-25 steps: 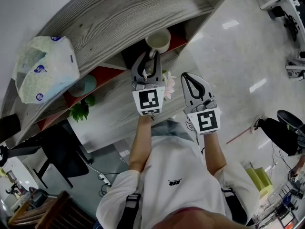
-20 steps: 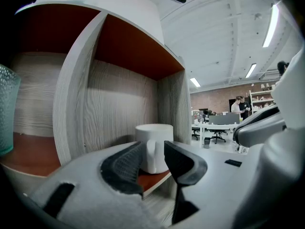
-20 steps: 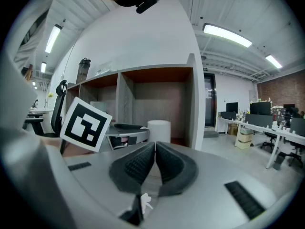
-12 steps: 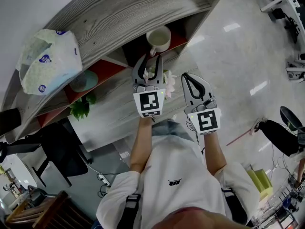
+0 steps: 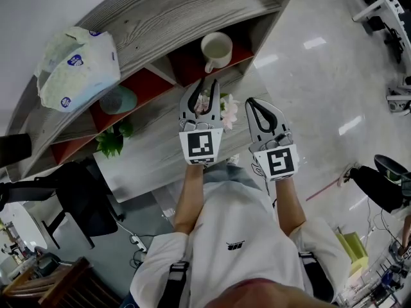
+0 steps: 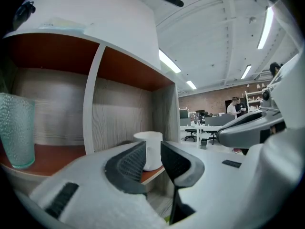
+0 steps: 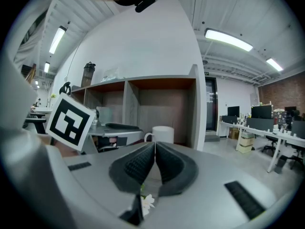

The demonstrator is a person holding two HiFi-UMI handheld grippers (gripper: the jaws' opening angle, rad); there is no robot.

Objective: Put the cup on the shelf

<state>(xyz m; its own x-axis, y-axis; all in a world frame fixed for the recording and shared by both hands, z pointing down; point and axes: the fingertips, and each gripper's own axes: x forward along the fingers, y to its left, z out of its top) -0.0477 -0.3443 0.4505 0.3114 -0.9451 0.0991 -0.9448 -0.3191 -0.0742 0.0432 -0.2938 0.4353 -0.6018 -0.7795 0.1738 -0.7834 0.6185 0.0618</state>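
The white cup (image 5: 216,50) stands upright in the right-hand bay of the grey wooden shelf (image 5: 192,18), on its red-brown floor, handle toward me. My left gripper (image 5: 207,82) is just in front of it and a little apart. Its jaws are closing with a narrow gap and nothing between them. In the left gripper view the cup (image 6: 148,149) shows beyond the fingertips (image 6: 133,159). My right gripper (image 5: 252,102) hangs further back to the right, shut and empty. The right gripper view has the cup (image 7: 163,133) ahead of its closed jaws.
A teal glass (image 5: 119,99) stands in the middle bay, also in the left gripper view (image 6: 16,128). A plastic bag (image 5: 77,66) lies on top of the shelf. Pink flowers (image 5: 226,111) and a green plant (image 5: 110,143) sit on the grey table (image 5: 148,156). A black chair (image 5: 77,201) stands at left.
My left gripper has let go of the cup's handle and drawn back from it. The cup stays on the shelf. The right gripper has hardly moved.
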